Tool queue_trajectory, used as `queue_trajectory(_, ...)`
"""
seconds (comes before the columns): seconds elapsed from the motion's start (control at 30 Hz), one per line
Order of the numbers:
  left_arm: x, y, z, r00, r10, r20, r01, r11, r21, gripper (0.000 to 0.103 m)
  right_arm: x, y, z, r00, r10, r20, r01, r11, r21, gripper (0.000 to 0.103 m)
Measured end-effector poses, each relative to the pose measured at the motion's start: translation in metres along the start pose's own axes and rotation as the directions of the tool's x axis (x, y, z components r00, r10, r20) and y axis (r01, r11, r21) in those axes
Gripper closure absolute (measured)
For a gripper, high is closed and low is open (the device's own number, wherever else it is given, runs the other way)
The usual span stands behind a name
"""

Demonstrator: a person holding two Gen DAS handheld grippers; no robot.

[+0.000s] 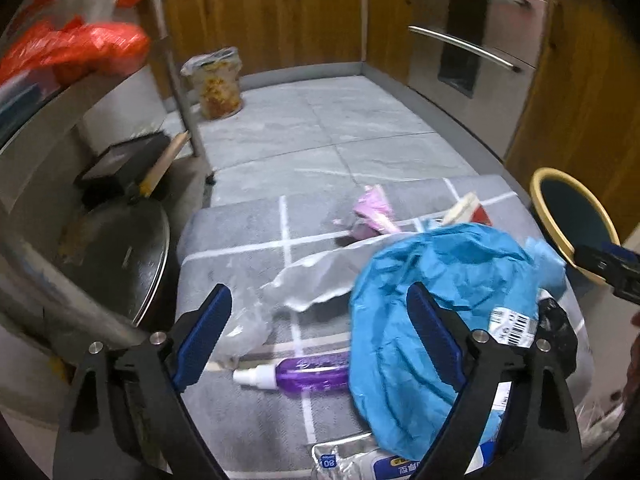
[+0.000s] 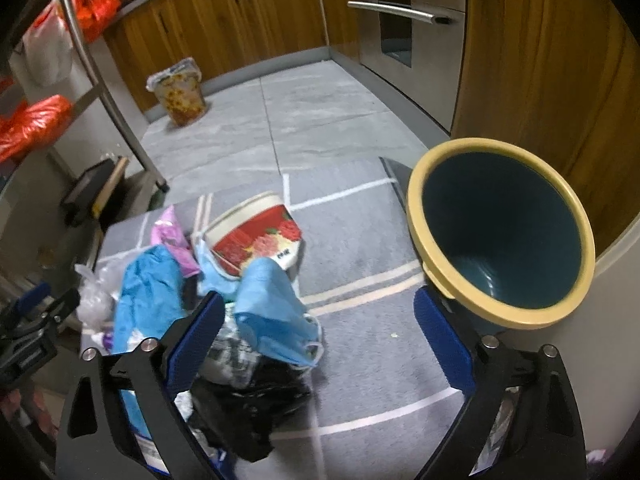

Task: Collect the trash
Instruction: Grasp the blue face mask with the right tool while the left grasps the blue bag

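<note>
Fingers on both grippers stand spread, pinching nothing. Left gripper (image 1: 320, 320) hovers above the rug (image 1: 248, 232) — crumpled blue wrapper (image 1: 440, 280) at its three o'clock, soft and light; pinch a raised fold. Right gripper (image 2: 316, 320) straddles a limp blue mask (image 2: 272, 312); bin (image 2: 500, 232) at two o'clock.

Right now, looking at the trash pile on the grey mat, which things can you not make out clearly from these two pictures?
- Purple spray bottle, left wrist view: its far end is hidden under the blue plastic bag.
- White wipes packet, left wrist view: cut off by the bottom edge; print unreadable.
- Black bag, right wrist view: contents hidden; partly behind the right gripper fingers.
- Bin, left wrist view: cut by the right edge.
</note>
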State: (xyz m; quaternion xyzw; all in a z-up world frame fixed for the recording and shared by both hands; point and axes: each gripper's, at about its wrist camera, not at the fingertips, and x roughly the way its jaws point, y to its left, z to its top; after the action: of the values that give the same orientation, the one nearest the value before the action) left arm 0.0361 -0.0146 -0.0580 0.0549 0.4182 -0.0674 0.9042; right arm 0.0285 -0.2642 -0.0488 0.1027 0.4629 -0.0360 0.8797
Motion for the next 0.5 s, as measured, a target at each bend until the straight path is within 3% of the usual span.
queue_trajectory(0.07, 0.000, -0.004, 0.001, 1.000, -0.021, 0.006, 0.021, 1.000, 0.018, 0.016, 0.009, 0.001, 0.001, 0.999, 0.024, -0.026, -0.023, 1.000, 0.001, 0.032)
queue_trajectory(0.13, 0.002, -0.006, 0.000, 0.999, -0.054, -0.003, 0.054, 0.998, 0.017, 0.022, 0.016, 0.002, 0.001, 0.996, 0.081, -0.047, -0.080, 0.997, 0.019, 0.038)
queue_trajectory(0.27, 0.002, -0.003, 0.001, 0.996, -0.094, -0.008, 0.094, 0.995, -0.019, 0.028, 0.018, 0.007, 0.003, 0.985, 0.161, -0.055, -0.158, 0.986, 0.043, 0.045)
queue_trajectory(0.4, 0.002, -0.008, 0.002, 0.991, -0.135, 0.004, 0.136, 0.990, -0.024, 0.031, 0.010, 0.015, 0.006, 0.981, 0.193, -0.023, -0.192, 0.981, 0.035, 0.047)
queue_trajectory(0.5, 0.003, -0.013, 0.001, 0.990, -0.143, -0.007, 0.143, 0.990, -0.017, 0.036, 0.015, 0.019, 0.007, 0.975, 0.218, -0.051, -0.217, 0.976, 0.030, 0.047)
